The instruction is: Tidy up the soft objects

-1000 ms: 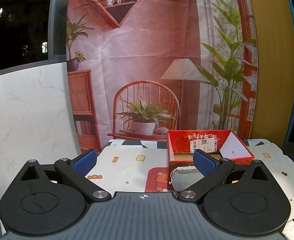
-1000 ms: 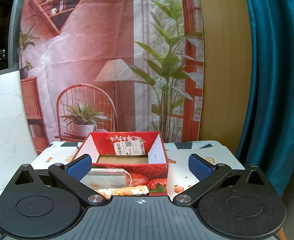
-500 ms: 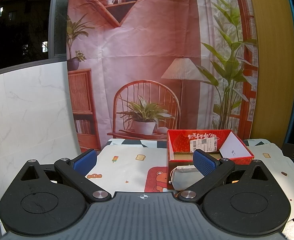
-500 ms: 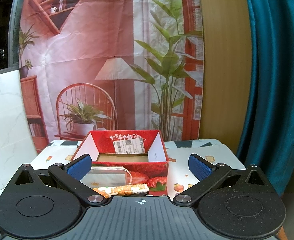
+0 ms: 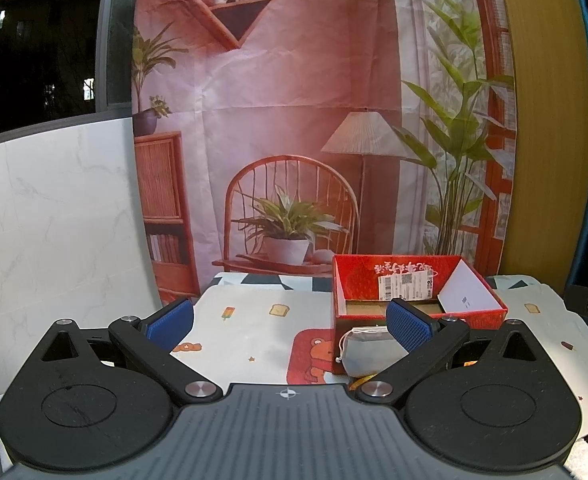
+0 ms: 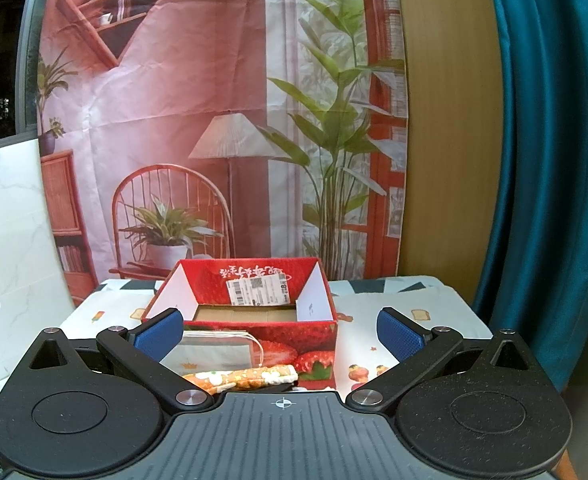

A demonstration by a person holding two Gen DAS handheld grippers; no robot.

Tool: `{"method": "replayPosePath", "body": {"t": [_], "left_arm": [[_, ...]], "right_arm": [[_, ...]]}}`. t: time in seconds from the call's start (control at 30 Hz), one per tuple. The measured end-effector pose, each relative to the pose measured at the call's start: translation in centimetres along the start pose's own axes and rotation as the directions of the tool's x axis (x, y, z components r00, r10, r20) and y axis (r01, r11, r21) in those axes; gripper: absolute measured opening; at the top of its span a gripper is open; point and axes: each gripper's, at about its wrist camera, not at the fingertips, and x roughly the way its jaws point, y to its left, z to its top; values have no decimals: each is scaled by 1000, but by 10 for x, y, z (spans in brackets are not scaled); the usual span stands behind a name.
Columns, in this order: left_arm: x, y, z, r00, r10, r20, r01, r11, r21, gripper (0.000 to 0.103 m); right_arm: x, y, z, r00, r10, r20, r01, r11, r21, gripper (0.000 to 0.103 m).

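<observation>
Both grippers hung above the table with their blue pads spread wide, holding nothing. Ahead of the right gripper [image 6: 280, 330] stood the red strawberry box [image 6: 254, 300], a grey pouch [image 6: 214, 350] and a patterned cloth roll [image 6: 246, 378] lying just before it. The left gripper [image 5: 290, 320] had them off its right finger.

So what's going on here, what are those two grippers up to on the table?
Nothing is being handled yet. The left gripper and right gripper are both open and empty, facing an open red strawberry box on the patterned tablecloth. A grey drawstring pouch and an orange patterned soft item lie in front of the box, not yet packed.
</observation>
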Motion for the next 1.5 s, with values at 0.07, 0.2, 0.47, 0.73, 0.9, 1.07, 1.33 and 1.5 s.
{"method": "replayPosePath", "body": {"t": [0.07, 0.2, 0.47, 0.73, 0.9, 1.07, 1.33, 1.5], "left_arm": [[3, 0, -2, 1000, -4, -6, 4, 1000, -2, 103], [22, 1, -5, 999, -6, -45, 6, 1000, 2, 103], [85, 5, -22, 985, -35, -171, 40, 999, 24, 103], [141, 4, -79, 910, -174, -377, 179, 984, -23, 103], [160, -3, -112, 858, -223, -463, 237, 971, -30, 103], [186, -8, -130, 825, -223, -520, 241, 970, -34, 102], [213, -10, -143, 796, -249, -552, 247, 966, -79, 86], [217, -10, -149, 791, -302, -531, 275, 952, -132, 70]], "right_arm": [[1, -3, -2, 1000, 18, 11, -18, 1000, 12, 103], [6, -9, -9, 997, 54, 56, -56, 998, 30, 103], [50, -23, -28, 994, 104, 44, -106, 994, 35, 103], [82, -21, -78, 992, 123, 39, -122, 992, -28, 103], [100, -9, -102, 992, 109, -58, -114, 989, -89, 103], [115, -9, -121, 989, 83, -125, -94, 992, -85, 103], [149, -29, -147, 973, -9, -230, 5, 1000, -16, 103], [171, -45, -157, 968, -50, -247, 57, 998, 19, 103]]}}
